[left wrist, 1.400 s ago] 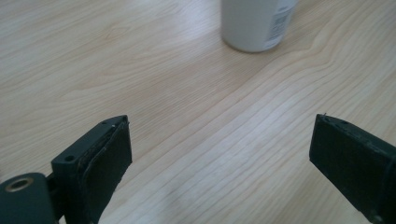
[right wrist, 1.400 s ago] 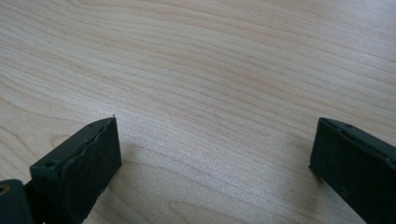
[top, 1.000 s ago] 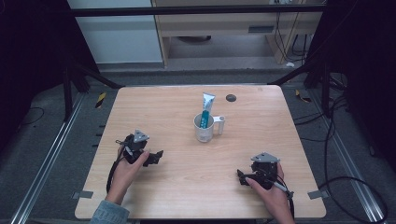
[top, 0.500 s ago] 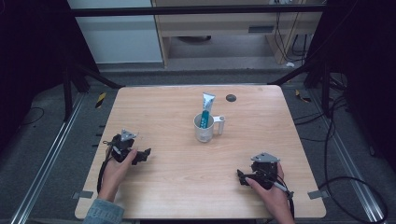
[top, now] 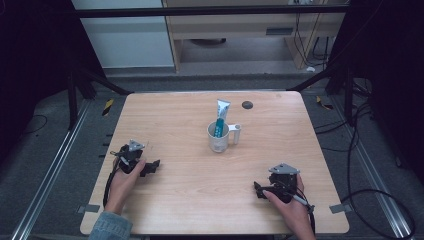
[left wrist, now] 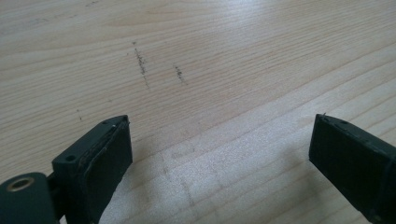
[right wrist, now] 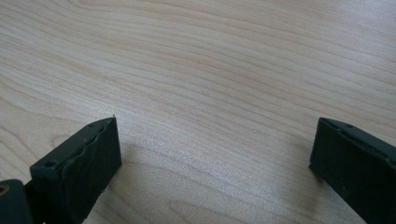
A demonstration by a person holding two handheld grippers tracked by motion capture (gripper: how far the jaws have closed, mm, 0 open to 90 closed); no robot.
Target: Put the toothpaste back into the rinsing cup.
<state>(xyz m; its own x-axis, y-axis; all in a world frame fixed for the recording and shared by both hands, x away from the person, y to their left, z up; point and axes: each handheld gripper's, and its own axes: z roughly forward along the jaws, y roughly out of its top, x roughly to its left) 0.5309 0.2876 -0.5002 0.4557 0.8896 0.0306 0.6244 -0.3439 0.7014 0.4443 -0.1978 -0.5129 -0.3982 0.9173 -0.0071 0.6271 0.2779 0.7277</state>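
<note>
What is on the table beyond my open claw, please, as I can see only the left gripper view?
Observer: A white mug stands near the table's middle, apart from both claws.
Operator: Thank you. Is anything in the mug?
Observer: Yes, a tube with a teal lower part stands in it and leans on the far rim.
Operator: Where is the other claw, please?
Observer: The right claw rests low near the table's near right corner; its jaws stand wide apart with bare wood between them.
Operator: And where does mine sit?
Observer: Your left claw is near the table's left edge, pointing right, nearer the person than the mug.
</note>
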